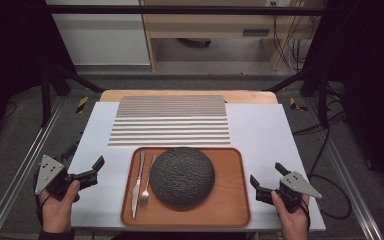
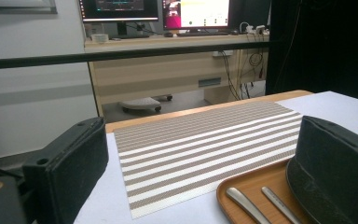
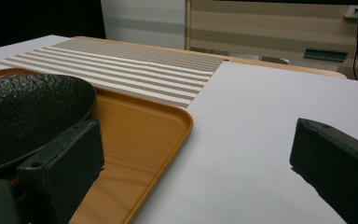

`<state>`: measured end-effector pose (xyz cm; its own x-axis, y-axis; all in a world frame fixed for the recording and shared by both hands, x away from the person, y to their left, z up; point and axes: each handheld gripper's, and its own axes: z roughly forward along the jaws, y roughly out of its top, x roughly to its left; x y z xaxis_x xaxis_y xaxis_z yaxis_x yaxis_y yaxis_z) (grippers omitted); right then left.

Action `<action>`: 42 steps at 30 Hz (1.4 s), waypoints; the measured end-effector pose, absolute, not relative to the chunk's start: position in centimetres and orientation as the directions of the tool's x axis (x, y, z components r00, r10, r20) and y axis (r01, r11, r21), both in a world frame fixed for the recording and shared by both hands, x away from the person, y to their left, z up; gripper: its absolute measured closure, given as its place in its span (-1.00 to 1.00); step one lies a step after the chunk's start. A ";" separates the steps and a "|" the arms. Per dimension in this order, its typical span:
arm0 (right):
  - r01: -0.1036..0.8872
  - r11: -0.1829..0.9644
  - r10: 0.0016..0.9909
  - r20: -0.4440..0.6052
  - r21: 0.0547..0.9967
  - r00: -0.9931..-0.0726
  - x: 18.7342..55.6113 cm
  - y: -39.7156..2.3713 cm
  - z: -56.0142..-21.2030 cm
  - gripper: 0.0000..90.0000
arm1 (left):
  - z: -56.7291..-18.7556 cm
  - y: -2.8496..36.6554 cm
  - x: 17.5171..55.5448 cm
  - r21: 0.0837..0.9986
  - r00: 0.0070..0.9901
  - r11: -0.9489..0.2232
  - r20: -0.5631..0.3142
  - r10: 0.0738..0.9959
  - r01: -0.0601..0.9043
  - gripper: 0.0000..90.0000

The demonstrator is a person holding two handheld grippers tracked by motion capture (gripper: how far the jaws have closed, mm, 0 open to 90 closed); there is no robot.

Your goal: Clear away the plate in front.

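A brown tray (image 1: 230,200) lies at the near middle of the white table cover. On it rests a dark, rough-textured round plate (image 1: 182,176), with a knife (image 1: 138,182) and a fork (image 1: 147,184) side by side to the plate's left. Beyond the tray lies a striped placemat (image 1: 170,120). My left gripper (image 1: 94,171) is open, just left of the tray, holding nothing. My right gripper (image 1: 268,175) is open, just right of the tray, also holding nothing. In the left gripper view the knife handle (image 2: 243,201) and fork handle (image 2: 277,203) lie on the tray (image 2: 261,179). The right gripper view has the plate (image 3: 28,112) and tray (image 3: 140,135) at its left.
The white cover (image 1: 260,130) has bare areas on both sides of the placemat and tray. A wooden table edge (image 1: 190,93) runs behind the placemat. Metal rails (image 1: 20,170) flank the table; cables (image 1: 325,150) trail on the floor at right. A desk with monitors (image 2: 168,14) stands beyond.
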<state>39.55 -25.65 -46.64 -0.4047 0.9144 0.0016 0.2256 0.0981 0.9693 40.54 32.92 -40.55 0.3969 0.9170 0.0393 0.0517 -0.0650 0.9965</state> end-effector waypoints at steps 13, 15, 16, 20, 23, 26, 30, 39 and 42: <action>0.227 0.095 0.915 0.005 0.969 -0.404 39.6 -25.7 -46.7 -0.93 | -40.9 33.9 40.1 0.997 0.389 -0.059 0.035 0.920 0.050 -0.95; 0.226 0.096 0.915 0.004 0.969 -0.403 39.6 -25.7 -46.7 -0.93 | -41.1 33.9 40.1 0.997 0.390 -0.055 0.031 0.921 0.051 -0.95; 0.226 0.096 0.915 0.003 0.969 -0.403 39.6 -25.8 -46.7 -0.93 | -41.2 33.9 40.0 0.997 0.389 -0.058 0.033 0.920 0.051 -0.95; 0.226 0.097 0.915 0.003 0.969 -0.403 39.6 -25.8 -46.7 -0.93 | -41.4 34.2 40.0 0.997 0.385 -0.050 0.025 0.923 0.055 -0.95; 0.227 0.096 0.915 0.003 0.969 -0.403 39.6 -25.8 -46.7 -0.93 | -41.7 34.5 39.9 0.997 0.382 -0.040 0.015 0.924 0.059 -0.95; 0.227 0.097 0.915 0.003 0.969 -0.403 39.6 -25.8 -46.7 -0.93 | -41.9 34.7 39.9 0.998 0.376 -0.035 0.011 0.927 0.057 -0.95; 0.228 0.096 0.916 0.004 0.969 -0.402 39.6 -25.8 -46.7 -0.93 | -42.2 34.9 39.9 0.998 0.374 -0.030 0.005 0.927 0.062 -0.95; 0.234 0.095 0.915 0.007 0.968 -0.403 39.7 -25.9 -46.7 -0.93 | -43.3 34.9 40.0 0.997 0.377 -0.017 -0.013 0.926 0.077 -0.97; 0.234 0.094 0.915 0.009 0.968 -0.403 39.7 -25.9 -46.7 -0.93 | -43.6 34.9 40.1 0.996 0.382 -0.020 -0.014 0.924 0.084 -0.98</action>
<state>39.67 -25.90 -46.74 -0.4025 0.9154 0.0086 0.2338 0.0937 0.9677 40.05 34.85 -43.55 0.3818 0.9241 -0.0137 0.0844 -0.0201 0.9962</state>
